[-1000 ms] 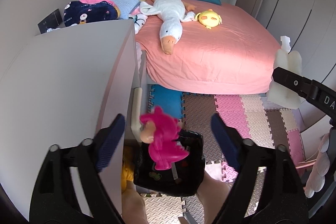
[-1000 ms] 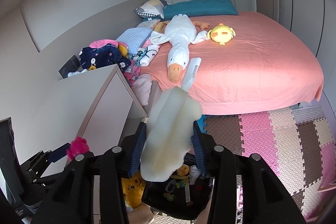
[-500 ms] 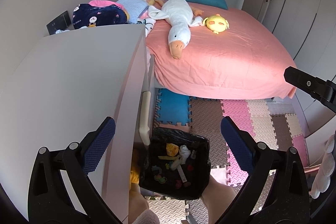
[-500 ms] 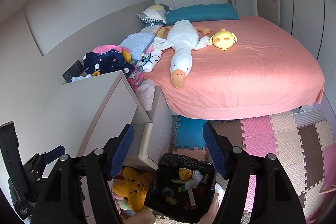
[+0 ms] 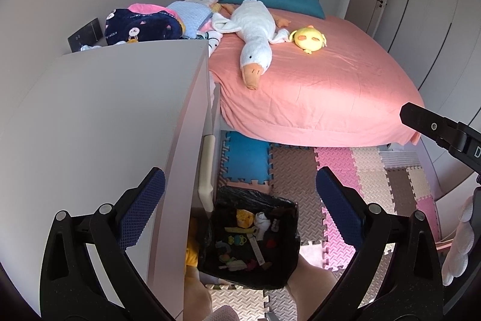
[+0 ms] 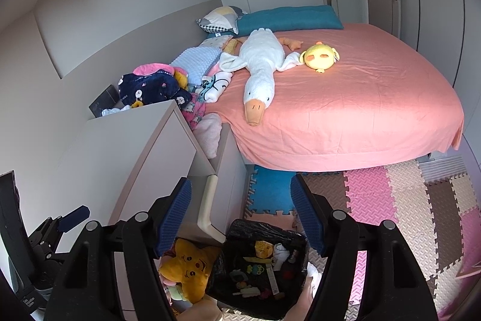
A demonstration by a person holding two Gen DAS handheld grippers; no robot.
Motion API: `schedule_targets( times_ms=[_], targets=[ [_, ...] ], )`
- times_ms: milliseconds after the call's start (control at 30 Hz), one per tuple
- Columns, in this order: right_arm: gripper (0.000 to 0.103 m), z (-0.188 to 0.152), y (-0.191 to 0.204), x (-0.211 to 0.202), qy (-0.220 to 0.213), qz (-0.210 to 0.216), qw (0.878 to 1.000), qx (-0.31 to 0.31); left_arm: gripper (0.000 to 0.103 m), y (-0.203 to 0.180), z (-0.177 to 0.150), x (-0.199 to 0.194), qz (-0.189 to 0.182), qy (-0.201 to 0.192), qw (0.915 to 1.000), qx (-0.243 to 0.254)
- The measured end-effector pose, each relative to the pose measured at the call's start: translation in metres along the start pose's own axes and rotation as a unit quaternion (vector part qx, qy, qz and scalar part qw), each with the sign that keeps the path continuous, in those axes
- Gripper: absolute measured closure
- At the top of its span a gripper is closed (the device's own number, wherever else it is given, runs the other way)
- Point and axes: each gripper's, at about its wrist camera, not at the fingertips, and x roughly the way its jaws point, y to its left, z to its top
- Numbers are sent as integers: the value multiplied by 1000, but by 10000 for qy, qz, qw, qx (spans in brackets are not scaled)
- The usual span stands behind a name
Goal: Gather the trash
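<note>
A bin lined with a black bag (image 5: 282, 206) stands on the floor below both grippers and holds several small bits of trash; it also shows in the right wrist view (image 6: 240, 227). My left gripper (image 5: 240, 200) hangs above the bin, open and empty. My right gripper (image 6: 240, 212) also hangs above the bin, open and empty. Part of the right gripper's body (image 5: 436, 128) shows at the right edge of the left wrist view. Part of the left gripper (image 6: 72, 214) shows at the lower left of the right wrist view.
A grey cabinet (image 5: 105, 116) stands left of the bin. A bed with a pink sheet (image 5: 315, 86) carries a white goose plush (image 5: 255, 29) and a yellow plush (image 5: 309, 38). Foam mats (image 5: 375, 179) cover the floor. A yellow star plush (image 6: 186, 263) lies beside the bin.
The pink toy has left my left gripper and the cream foam piece has left my right gripper. Both grippers have opened and risen above the bin.
</note>
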Motion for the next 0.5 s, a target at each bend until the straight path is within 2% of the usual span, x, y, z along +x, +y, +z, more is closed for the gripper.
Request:
schedule_targets(
  times_ms=[500],
  targets=[
    [34,-3,2,-1,-12,1,10000,-38,6,2,-1,-2,20,-28,10000,-28]
  ],
)
